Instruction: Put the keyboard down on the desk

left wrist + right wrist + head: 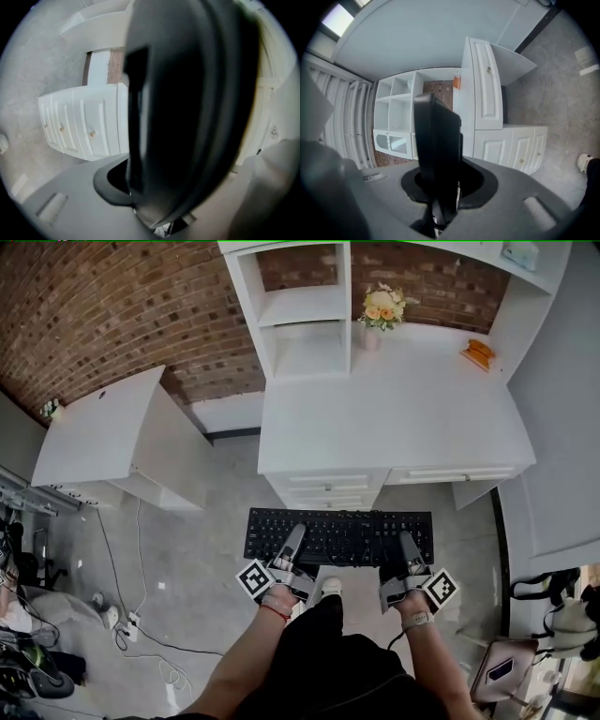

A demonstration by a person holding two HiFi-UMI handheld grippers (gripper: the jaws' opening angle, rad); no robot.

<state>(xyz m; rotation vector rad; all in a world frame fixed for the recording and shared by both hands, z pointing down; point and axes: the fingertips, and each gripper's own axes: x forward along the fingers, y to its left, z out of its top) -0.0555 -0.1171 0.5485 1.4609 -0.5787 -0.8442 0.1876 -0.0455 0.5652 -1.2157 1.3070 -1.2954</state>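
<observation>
L hand-held gripper (292,538) pinching keyboard (342,532) near left end; keyboard level, off tabletop (394,418), just short of its front edge, over floor. R hand-held gripper (408,545) pinching right end. Flowers (384,306) at tabletop back edge.

- The keyboard (339,536) sits in the fingers (291,549) of my left gripper (296,532) and, further right, my right gripper (406,542).
- Past the fingers lies the desk (394,418), flowers (382,306) at its far side.

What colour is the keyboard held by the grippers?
Black, keys and frame alike; the head view shows the keyboard best.
</observation>
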